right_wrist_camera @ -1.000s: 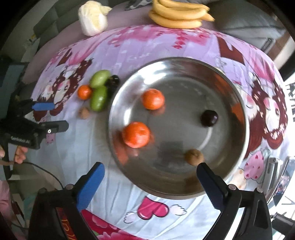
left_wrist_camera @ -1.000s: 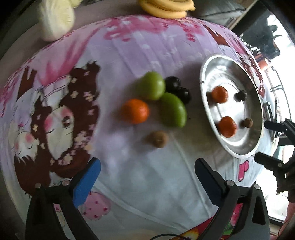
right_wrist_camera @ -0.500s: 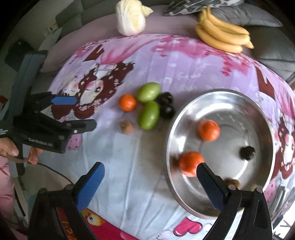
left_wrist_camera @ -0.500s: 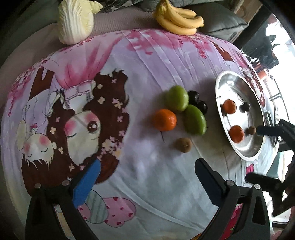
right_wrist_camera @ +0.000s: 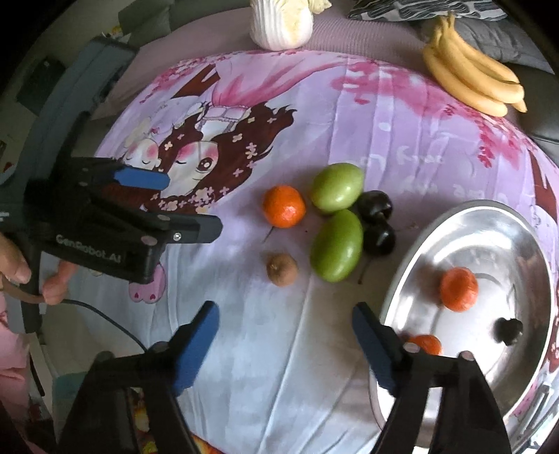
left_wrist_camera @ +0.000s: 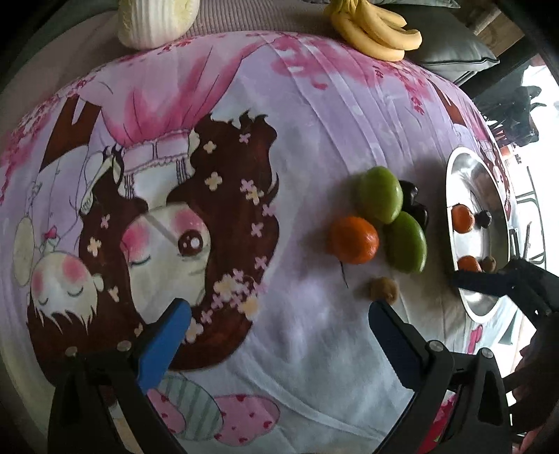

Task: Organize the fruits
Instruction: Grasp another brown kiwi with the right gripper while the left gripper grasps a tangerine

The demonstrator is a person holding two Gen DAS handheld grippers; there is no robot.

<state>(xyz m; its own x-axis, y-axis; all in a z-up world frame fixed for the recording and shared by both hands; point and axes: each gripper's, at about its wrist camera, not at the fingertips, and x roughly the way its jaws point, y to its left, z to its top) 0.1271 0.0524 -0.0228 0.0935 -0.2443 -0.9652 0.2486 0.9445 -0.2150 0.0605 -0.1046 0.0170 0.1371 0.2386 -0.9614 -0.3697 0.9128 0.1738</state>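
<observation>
On the pink cartoon cloth lie an orange, two green fruits, two dark cherries and a small brown fruit. To their right, the steel bowl holds two oranges and a dark fruit. My right gripper hovers in front of the brown fruit; its jaws are closing with nothing between them. My left gripper stands open and empty over the printed face, left of the orange and the brown fruit.
A bunch of bananas and a pale cabbage lie at the cloth's far edge beside grey cushions. A person's hand holds the left gripper, with a cable trailing below it.
Both grippers have moved left, away from the bowl and toward the loose fruit. The right gripper's jaws have narrowed. No fruit has shifted.
</observation>
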